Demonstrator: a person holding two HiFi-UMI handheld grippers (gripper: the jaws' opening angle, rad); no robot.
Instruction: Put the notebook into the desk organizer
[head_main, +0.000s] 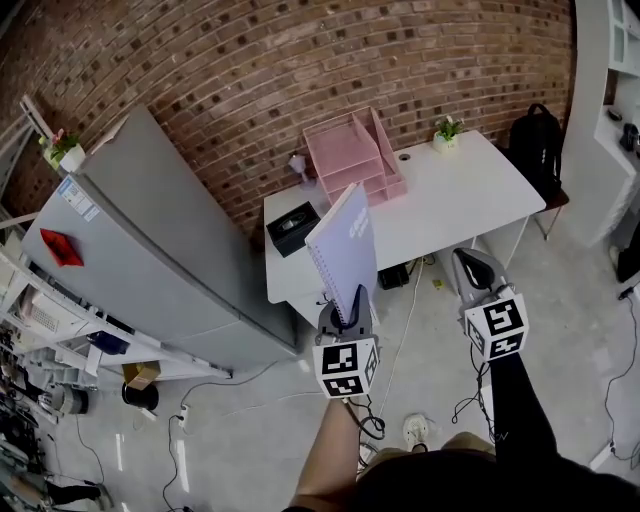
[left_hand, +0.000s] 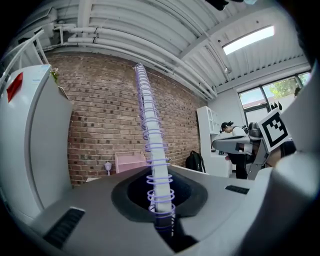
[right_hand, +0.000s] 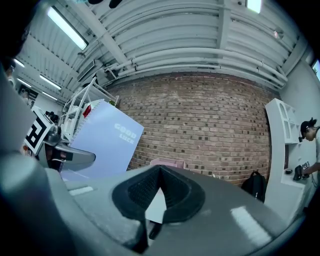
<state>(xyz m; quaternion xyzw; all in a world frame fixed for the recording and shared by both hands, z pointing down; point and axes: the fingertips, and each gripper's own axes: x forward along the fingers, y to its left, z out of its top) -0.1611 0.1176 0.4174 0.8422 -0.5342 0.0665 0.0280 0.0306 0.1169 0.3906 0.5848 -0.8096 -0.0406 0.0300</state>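
Observation:
A lavender spiral notebook (head_main: 343, 250) stands upright in my left gripper (head_main: 347, 312), which is shut on its lower edge near the wire binding. In the left gripper view the spiral spine (left_hand: 152, 145) rises straight out of the closed jaws. The pink desk organizer (head_main: 355, 155) stands at the back of the white desk (head_main: 450, 195), against the brick wall and well beyond the notebook. My right gripper (head_main: 472, 260) hangs to the right, in front of the desk, shut with nothing in it. The right gripper view shows the notebook's cover (right_hand: 105, 145) at its left and the organizer (right_hand: 167, 162) ahead.
A black box (head_main: 293, 228) lies on the desk's left part and a small potted plant (head_main: 447, 131) at its back right. A tall grey fridge (head_main: 150, 240) stands to the left. A black backpack (head_main: 540, 140) rests on a chair at the right. Cables run over the floor.

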